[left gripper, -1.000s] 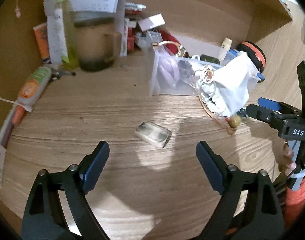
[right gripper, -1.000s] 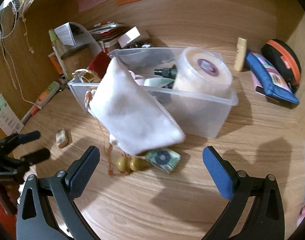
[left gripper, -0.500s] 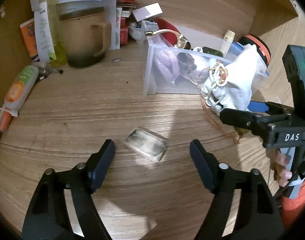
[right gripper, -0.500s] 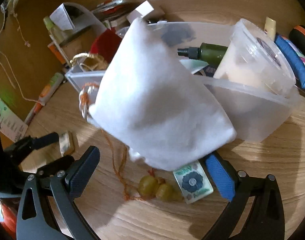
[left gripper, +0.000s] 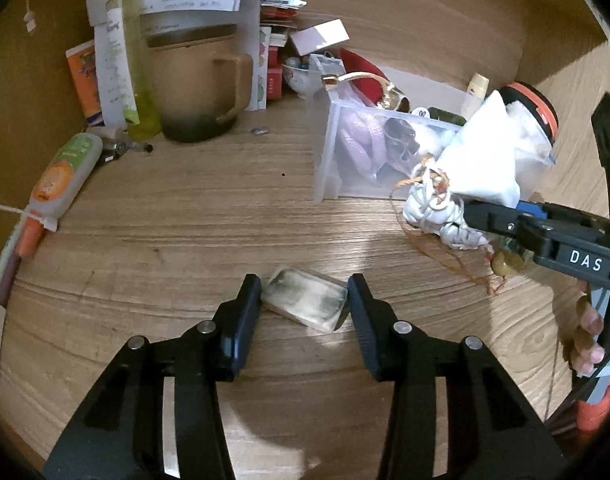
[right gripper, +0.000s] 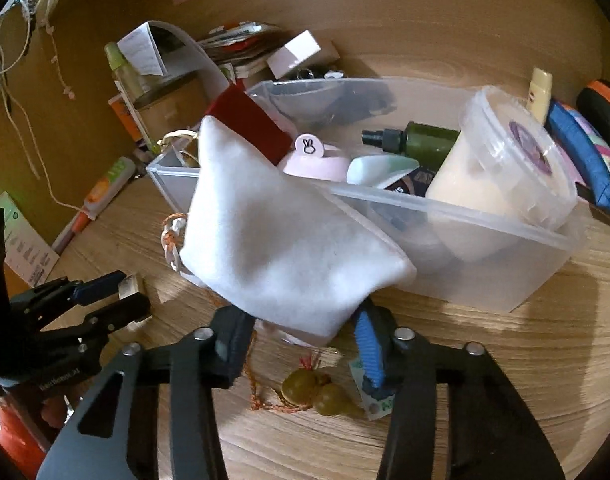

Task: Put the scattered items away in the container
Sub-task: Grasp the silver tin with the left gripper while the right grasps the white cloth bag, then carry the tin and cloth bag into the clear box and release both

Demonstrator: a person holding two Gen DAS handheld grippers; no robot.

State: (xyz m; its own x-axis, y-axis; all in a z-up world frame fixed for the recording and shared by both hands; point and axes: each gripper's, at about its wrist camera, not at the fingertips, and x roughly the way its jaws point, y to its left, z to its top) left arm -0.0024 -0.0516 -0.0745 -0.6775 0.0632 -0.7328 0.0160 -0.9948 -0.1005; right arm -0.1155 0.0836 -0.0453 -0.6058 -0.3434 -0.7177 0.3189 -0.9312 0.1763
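A small whitish block [left gripper: 305,306] lies on the wooden desk between the fingers of my left gripper [left gripper: 304,283]. Its jaws are closing, and both pads touch the block's ends. A white drawstring pouch [right gripper: 273,240] hangs over the front wall of the clear plastic container [right gripper: 485,280]. The jaws of my right gripper [right gripper: 299,320] are closing on the pouch's lower corner, which sits pinched between the pads. Olive beads on an orange cord [right gripper: 325,394] lie just below it, beside a small green-labelled packet [right gripper: 379,404]. The left wrist view also shows the pouch [left gripper: 485,152] and the right gripper [left gripper: 489,216].
The container holds a lidded tub [right gripper: 505,168], a green spray bottle [right gripper: 421,140] and other small items. Behind stand a brown mug [left gripper: 193,92], papers and boxes. An orange-green tube [left gripper: 61,176] lies at the left. A blue pencil case [right gripper: 585,160] and a lip balm stick [right gripper: 541,92] lie at the right.
Both grippers' jaws have closed inward. The left pads now meet the block's ends. The right gripper moved in under the pouch and closed on its lower corner.
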